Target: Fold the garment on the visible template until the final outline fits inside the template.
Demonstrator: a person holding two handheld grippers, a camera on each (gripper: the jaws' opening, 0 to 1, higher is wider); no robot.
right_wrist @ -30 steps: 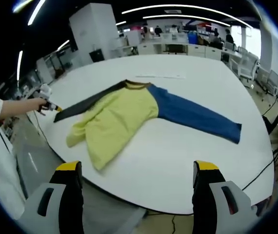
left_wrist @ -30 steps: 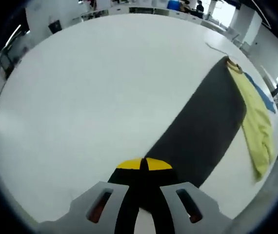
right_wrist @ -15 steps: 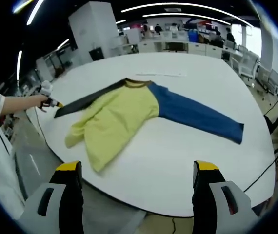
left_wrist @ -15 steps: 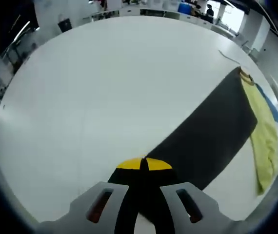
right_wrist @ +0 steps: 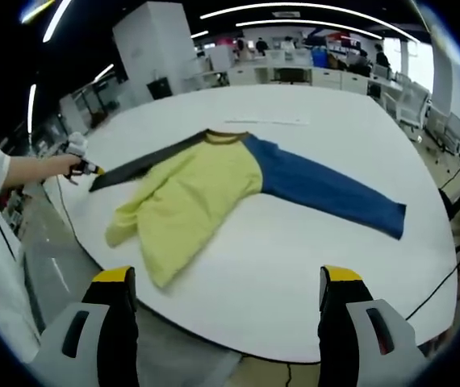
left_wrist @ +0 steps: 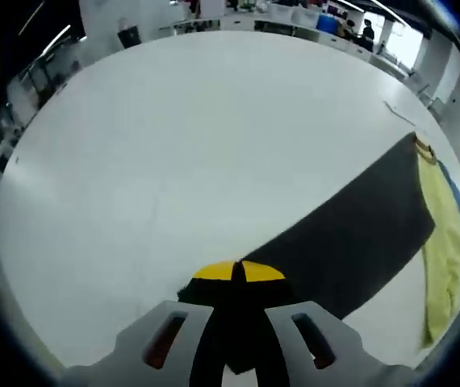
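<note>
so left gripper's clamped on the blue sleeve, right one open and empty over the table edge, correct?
Not the blue sleeve. The left gripper is shut on the dark sleeve, as the left gripper view shows. The right gripper is open and empty.

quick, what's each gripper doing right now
Left gripper: shut on the dark sleeve.
Right gripper: open, holding nothing, off the table edge.

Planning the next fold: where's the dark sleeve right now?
In the right gripper view the dark sleeve stretches left from the collar across the white table, its end clamped in the left claw, beside the yellow body.
</note>
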